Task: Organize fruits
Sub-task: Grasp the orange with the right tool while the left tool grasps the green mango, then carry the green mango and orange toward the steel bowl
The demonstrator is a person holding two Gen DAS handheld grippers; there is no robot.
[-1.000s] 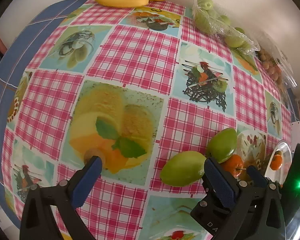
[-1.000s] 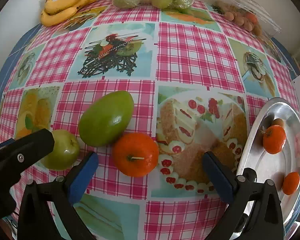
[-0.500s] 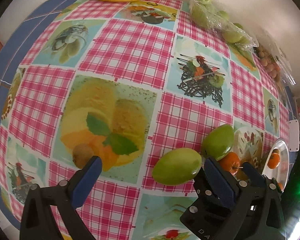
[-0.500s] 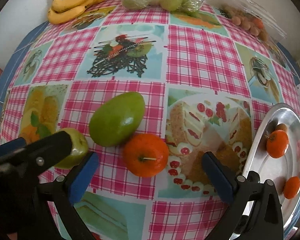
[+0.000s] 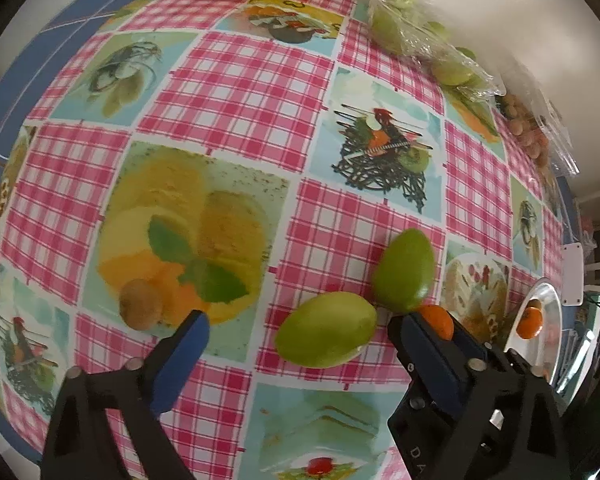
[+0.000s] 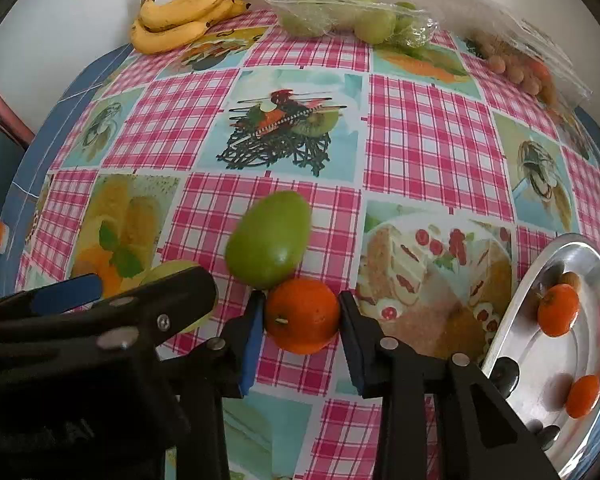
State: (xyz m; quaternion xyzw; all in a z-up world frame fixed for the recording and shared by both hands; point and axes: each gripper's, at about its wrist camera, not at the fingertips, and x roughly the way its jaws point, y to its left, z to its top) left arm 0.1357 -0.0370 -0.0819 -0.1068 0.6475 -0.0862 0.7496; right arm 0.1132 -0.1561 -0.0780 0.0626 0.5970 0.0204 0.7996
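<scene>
My right gripper (image 6: 302, 304) is closing, and its blue pads press both sides of an orange tangerine (image 6: 302, 314) on the checked tablecloth. A green mango (image 6: 270, 238) lies just behind it, touching it. My left gripper (image 5: 300, 322) points down over a second green mango (image 5: 326, 328). Its jaws are closing but stand wide, and neither pad touches the fruit. In the right wrist view that mango (image 6: 168, 270) is mostly hidden behind the left gripper's black finger. A silver plate (image 6: 592, 264) at the right holds two tangerines (image 6: 558, 310).
A small brown fruit (image 5: 140, 308) lies by the left gripper's left finger. Along the wall at the back are bananas (image 6: 184, 12), a bag of green apples (image 6: 352, 12) and a bag of small brown fruits (image 6: 532, 68). The table's blue edge curves at the left.
My right gripper's jaws have shut from wide open onto the tangerine. The left jaws have narrowed slightly around the mango, and the brown fruit has come into fuller view.
</scene>
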